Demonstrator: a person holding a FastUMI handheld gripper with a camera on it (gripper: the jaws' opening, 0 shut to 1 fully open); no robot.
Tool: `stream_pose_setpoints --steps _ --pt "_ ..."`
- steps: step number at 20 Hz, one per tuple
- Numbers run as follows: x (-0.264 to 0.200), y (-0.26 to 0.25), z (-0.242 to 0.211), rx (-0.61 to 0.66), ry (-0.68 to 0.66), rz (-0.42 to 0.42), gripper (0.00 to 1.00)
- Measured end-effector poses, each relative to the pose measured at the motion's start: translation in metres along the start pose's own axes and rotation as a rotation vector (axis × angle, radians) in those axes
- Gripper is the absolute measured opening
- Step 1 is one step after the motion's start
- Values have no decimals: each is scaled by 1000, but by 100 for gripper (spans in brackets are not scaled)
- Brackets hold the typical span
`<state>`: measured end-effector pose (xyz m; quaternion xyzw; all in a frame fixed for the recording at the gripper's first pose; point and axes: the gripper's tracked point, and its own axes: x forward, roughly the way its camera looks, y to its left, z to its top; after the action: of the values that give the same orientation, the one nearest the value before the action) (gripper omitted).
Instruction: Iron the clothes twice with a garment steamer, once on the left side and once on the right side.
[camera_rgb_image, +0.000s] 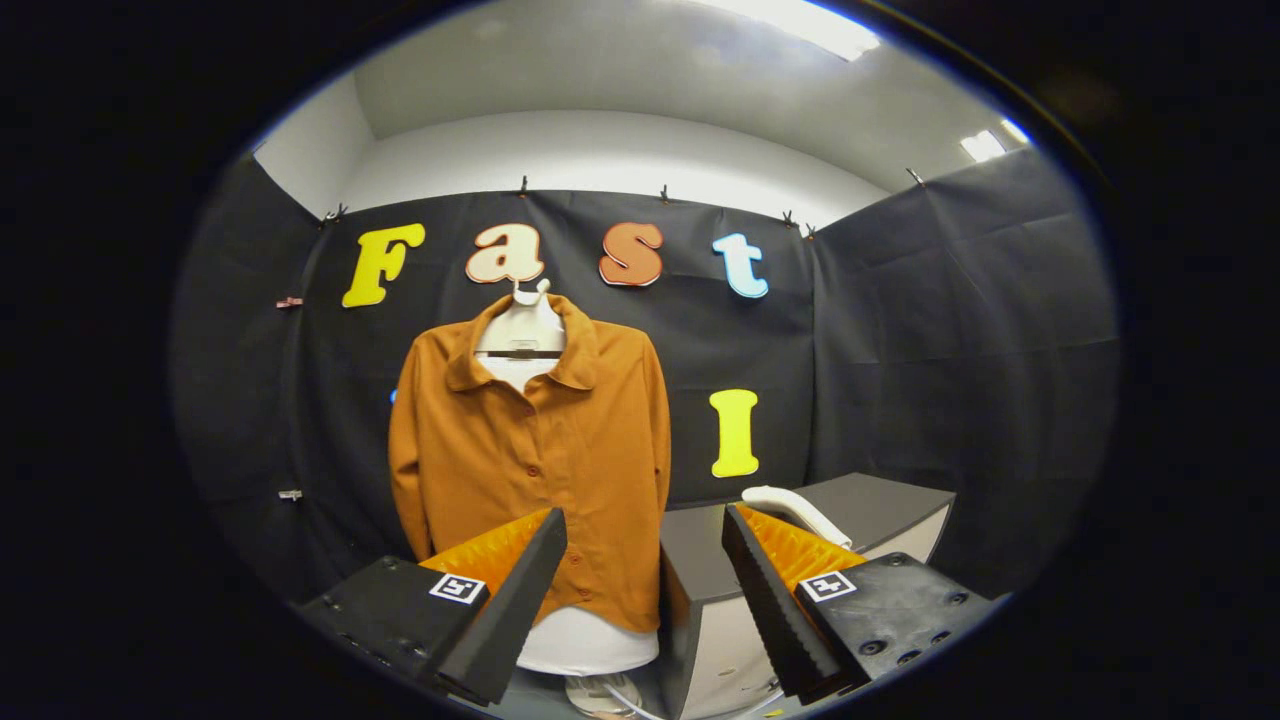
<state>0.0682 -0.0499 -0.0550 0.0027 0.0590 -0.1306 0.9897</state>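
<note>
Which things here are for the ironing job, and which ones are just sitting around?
For the job:
- orange shirt, hanging on a white form, beyond the fingers
- white steamer handle, lying on the grey cabinet, just past the right finger
- gripper, open, holding nothing

Just there:
- grey cabinet
- white form under the shirt
- clips on the wall

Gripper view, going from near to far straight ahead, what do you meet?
Open gripper, nothing between its fingers → grey table with the white garment steamer lying on it, beyond the right finger → orange shirt on a white mannequin form, beyond the left finger → black cloth wall.
</note>
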Motion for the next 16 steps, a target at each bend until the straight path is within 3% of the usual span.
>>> stream_pose_setpoints --steps 8,16 --pt "104 -109 -5 -21 33 -67 98" --pt "198 -187 -52 -6 161 -79 99"
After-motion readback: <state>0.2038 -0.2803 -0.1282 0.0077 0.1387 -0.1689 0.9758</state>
